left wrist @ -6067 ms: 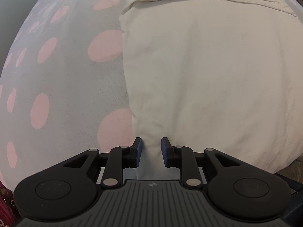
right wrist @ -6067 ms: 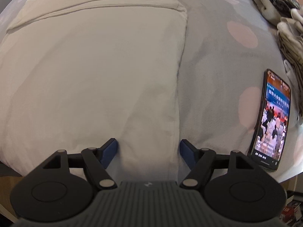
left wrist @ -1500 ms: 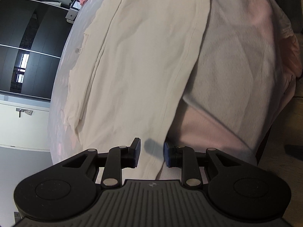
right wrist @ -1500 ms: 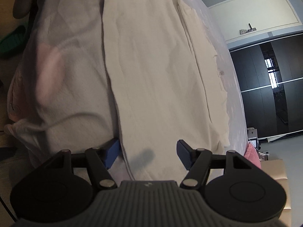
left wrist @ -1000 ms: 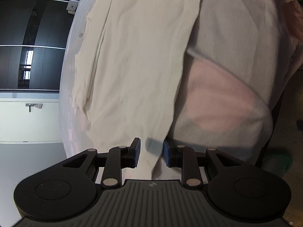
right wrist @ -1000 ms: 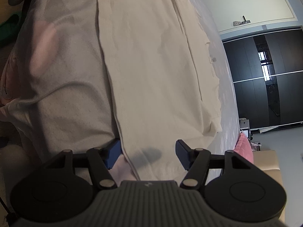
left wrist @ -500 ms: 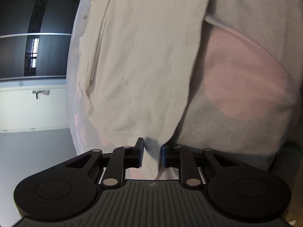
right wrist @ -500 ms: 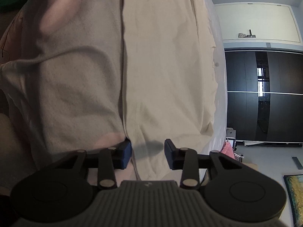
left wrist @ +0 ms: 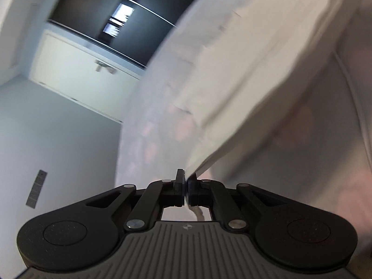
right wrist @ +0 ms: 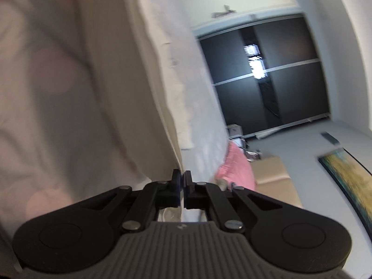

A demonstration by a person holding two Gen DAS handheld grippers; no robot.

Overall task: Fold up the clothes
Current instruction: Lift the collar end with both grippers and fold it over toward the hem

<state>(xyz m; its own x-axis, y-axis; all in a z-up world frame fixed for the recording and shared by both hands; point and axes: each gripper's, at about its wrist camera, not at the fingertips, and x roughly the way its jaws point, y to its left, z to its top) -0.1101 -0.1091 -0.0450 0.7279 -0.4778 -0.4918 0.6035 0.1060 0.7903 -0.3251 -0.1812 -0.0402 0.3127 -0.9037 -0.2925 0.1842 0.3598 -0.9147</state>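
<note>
ok, mid-fold: left gripper [left wrist: 185,189] and right gripper [right wrist: 182,187] each clamped on an edge of the cream garment [left wrist: 255,69], lifted off the bed [left wrist: 148,139]. fold not yet laid down.

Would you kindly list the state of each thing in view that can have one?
Left claw: shut on the cloth edge.
Right claw: shut on the cloth edge.
Cream cloth: pinched at two points, lifted off the bedspread near the claws.
Dotted bedspread: spread out under the cloth.
Dark sliding doors: closed.
</note>
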